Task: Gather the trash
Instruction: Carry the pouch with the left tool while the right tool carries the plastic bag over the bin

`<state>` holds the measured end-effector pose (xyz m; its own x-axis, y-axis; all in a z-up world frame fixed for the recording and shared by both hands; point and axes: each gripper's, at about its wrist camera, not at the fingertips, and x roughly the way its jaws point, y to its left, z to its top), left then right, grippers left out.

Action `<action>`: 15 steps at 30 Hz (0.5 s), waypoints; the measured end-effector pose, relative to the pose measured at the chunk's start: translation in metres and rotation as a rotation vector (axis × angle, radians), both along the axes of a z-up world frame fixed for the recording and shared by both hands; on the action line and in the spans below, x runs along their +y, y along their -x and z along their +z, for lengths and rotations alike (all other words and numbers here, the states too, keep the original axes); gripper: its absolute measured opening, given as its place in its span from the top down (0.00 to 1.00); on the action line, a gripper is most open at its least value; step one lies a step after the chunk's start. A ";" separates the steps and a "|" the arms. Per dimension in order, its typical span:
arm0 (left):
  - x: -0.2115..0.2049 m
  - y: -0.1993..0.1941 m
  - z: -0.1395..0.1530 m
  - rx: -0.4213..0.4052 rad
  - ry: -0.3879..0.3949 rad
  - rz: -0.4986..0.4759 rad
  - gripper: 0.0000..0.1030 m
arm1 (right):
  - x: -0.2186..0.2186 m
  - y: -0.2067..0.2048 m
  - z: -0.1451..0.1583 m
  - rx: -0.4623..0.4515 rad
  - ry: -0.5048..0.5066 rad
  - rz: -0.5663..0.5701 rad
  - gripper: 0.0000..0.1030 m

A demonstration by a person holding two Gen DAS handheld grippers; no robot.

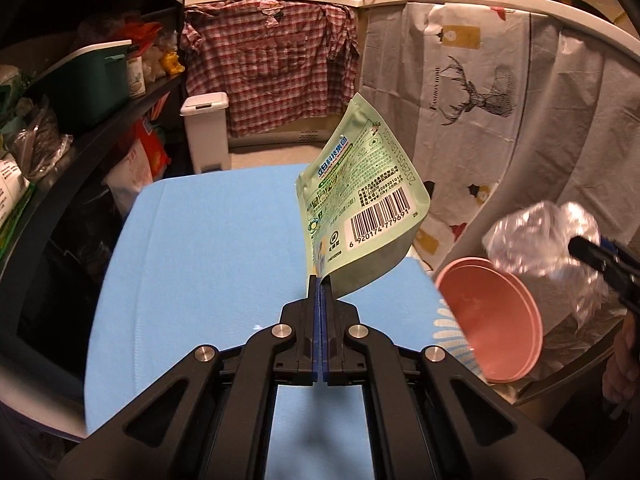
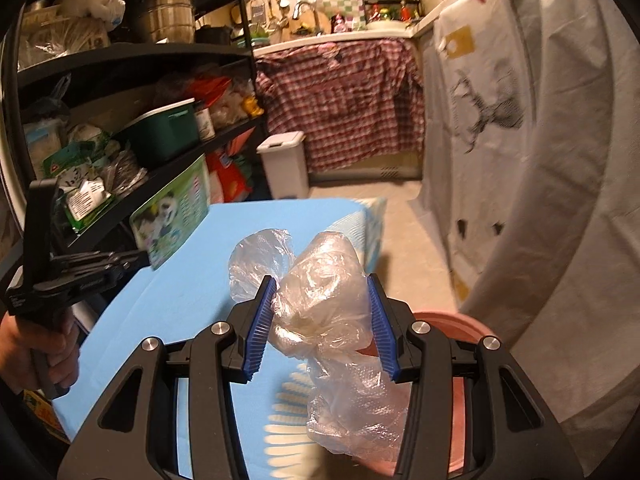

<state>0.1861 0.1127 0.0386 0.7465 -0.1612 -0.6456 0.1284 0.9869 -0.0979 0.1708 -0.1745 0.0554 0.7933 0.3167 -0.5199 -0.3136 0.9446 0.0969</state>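
The left gripper [image 1: 320, 280] has its jaws pressed together on the bottom corner of a pale green refill pouch [image 1: 362, 200], pinching it so the pouch stands up and leans toward one o'clock, barcode facing the camera, lifted clear of the blue cloth [image 1: 200, 248] that covers the table beneath. At four o'clock from those fingertips sits a pink bin [image 1: 492, 320] at the table's right edge, its mouth tilted toward the view. Above the bin, at three o'clock, a crumpled clear plastic bag [image 1: 536, 236] hangs blurred in the tip of the right gripper.

In the right wrist view, the right gripper [image 2: 322, 312] stands half spread, its blue ribbed pads [image 2: 262, 320] pressing both sides of that clear plastic bag [image 2: 320, 300]; the bag bulges up past the fingertips toward twelve o'clock and sags down toward six. The pink bin [image 2: 456, 328] shows just behind and below the bag, at four o'clock. At nine o'clock a hand [image 2: 44, 352] grips the black handle of the left gripper, with the green pouch [image 2: 172, 216] held over the blue cloth [image 2: 192, 280].

Farther out, at eleven o'clock, black shelves [image 2: 132, 52] carry boxes and bags; at twelve o'clock a white lidded bin [image 2: 284, 164] stands on the floor before a red checked shirt [image 2: 340, 108]; a deer-print sheet [image 2: 500, 120] hangs at two o'clock.
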 end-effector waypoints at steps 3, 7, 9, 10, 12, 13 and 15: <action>-0.016 0.005 0.003 -0.010 0.001 -0.029 1.00 | -0.020 -0.003 0.004 -0.005 -0.003 -0.032 0.55; -0.036 0.006 0.005 -0.016 0.014 -0.067 1.00 | -0.040 -0.007 -0.002 0.003 -0.007 -0.079 0.55; -0.047 0.006 0.004 -0.013 0.020 -0.089 1.00 | -0.049 -0.007 -0.006 0.007 -0.015 -0.099 0.55; -0.053 0.005 0.003 -0.010 0.021 -0.101 1.00 | -0.054 -0.008 -0.009 0.011 -0.021 -0.111 0.55; -0.069 0.005 0.000 -0.003 0.021 -0.133 1.00 | -0.063 -0.008 -0.017 0.018 -0.025 -0.139 0.55; -0.074 0.005 -0.001 -0.001 0.020 -0.144 1.00 | -0.068 -0.009 -0.021 0.031 -0.028 -0.155 0.55; -0.089 0.002 -0.005 0.008 0.016 -0.175 1.00 | -0.075 -0.011 -0.026 0.052 -0.041 -0.175 0.55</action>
<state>0.1840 0.0234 0.0333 0.7014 -0.2981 -0.6475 0.2968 0.9480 -0.1149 0.1822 -0.2498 0.0298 0.8106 0.1976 -0.5512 -0.1382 0.9793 0.1478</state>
